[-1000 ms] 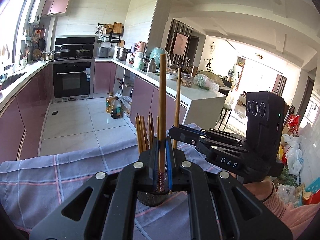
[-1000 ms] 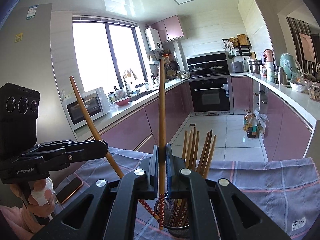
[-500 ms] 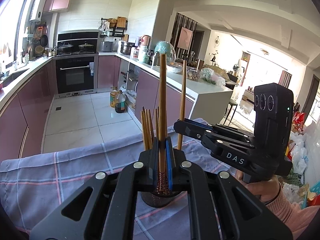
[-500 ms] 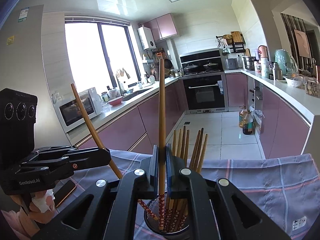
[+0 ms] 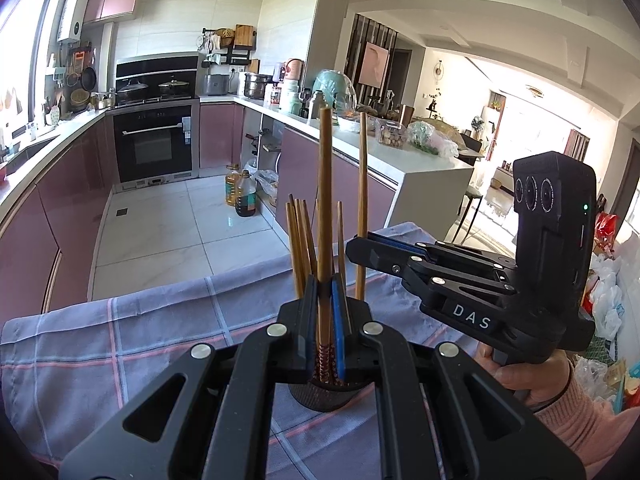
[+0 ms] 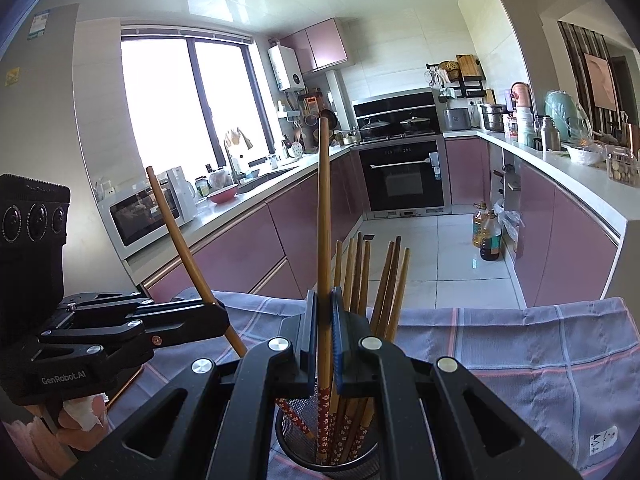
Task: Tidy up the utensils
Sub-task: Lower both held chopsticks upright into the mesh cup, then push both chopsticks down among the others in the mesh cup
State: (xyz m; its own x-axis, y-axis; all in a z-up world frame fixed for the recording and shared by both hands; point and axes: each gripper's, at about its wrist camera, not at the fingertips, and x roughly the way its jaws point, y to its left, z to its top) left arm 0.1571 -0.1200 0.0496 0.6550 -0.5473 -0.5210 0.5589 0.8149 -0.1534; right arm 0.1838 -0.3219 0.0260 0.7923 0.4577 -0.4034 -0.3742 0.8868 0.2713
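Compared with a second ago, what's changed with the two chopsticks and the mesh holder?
Both held chopsticks have sunk further into the black wire-mesh holder: the right gripper's upright wooden chopstick now has its red patterned end deep among the others, and the left gripper's slanted chopstick now reaches inside too. Nothing was released; both jaws stay clamped, and the chopstick bundle and checked cloth are unchanged.

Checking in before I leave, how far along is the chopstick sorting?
Done: several chopsticks stand in the mesh holder. In hand: the left gripper and right gripper each clamp one chopstick, tips already in the holder. Left: letting both go.
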